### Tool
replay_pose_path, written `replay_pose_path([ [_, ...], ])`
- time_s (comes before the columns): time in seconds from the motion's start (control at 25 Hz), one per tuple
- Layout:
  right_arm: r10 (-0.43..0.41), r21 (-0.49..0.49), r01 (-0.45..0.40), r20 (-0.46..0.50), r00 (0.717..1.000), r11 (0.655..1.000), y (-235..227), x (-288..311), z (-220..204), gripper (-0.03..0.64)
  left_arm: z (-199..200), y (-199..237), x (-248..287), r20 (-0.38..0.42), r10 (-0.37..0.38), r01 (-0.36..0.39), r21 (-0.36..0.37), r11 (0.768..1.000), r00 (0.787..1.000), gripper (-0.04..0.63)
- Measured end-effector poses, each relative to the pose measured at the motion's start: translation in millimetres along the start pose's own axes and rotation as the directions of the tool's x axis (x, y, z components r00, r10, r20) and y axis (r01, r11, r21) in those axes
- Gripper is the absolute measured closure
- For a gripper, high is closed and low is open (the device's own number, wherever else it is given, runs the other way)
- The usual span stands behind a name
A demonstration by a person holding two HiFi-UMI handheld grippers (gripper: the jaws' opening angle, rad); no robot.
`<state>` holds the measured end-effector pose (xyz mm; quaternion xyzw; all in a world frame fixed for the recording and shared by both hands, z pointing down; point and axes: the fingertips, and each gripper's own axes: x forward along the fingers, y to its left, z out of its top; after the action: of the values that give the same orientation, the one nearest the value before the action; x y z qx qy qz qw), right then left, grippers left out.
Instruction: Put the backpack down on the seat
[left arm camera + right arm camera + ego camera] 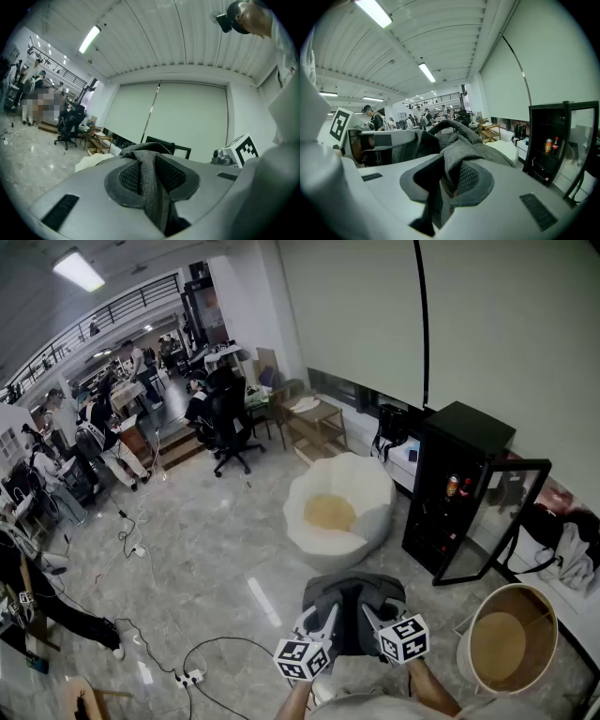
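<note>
Backpack: grey, hanging low between both claws, right in front of the person and near of the seat. Not on it yet.

Head view. Left claw and right claw pinch the top of the pack from either side.
- Count: one backpack, two claws, one white petal-shaped seat with one yellow cushion, one black cabinet with its glass door swung open, one round tub near right, one black office chair far left.
- Risk: letting go here would drop the pack on the floor, short of the seat.
- Risk: the open door stands just right of the seat, so a wide swing could knock it.
- Risk: the loose cable on the floor near left could catch a foot.

Left gripper view. Left claw is clamped on one narrow fold of the backpack's grey fabric.
- Risk: a thin fold bearing half the load may creep out of the pads, I judge.

Right gripper view. Right claw is clamped on bunched grey fabric of the backpack.
- Count: two bottles in the cabinet.
- Risk: if one claw frees first, the pack would tip and could slide off the seat's rounded rim.
</note>
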<state>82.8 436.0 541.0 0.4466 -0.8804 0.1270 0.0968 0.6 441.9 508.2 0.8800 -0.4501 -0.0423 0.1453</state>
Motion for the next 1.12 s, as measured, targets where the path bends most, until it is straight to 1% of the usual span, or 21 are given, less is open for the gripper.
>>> replay_pose_path([
  [0.32, -0.007, -0.006, 0.007, 0.0, 1.0, 1.0, 17.9, 3.7, -1.2, 0.535, 2.0, 9.2, -15.6, 0.008, -0.002, 0.002, -0.005, 1.0, 1.0, 0.503],
  [0.6, -0.016, 0.01, 0.016, 0.01, 1.0, 1.0, 26.4, 11.1, 5.4, 0.535, 11.1, 18.0, -20.0, 0.014, -0.019, 0.019, 0.0, 1.0, 1.0, 0.503],
  [0.88, -0.036, -0.006, 0.036, 0.016, 0.999, 0.999, 49.3, 19.6, 6.5, 0.535, 15.5, 32.4, -39.9, 0.023, -0.04, 0.04, 0.003, 0.999, 0.999, 0.503],
  [1.12, -0.039, 0.007, 0.039, 0.01, 0.999, 0.999, 48.8, 24.0, 3.9, 0.535, 16.7, 35.8, -37.7, 0.016, -0.042, 0.042, 0.002, 0.999, 0.999, 0.503],
])
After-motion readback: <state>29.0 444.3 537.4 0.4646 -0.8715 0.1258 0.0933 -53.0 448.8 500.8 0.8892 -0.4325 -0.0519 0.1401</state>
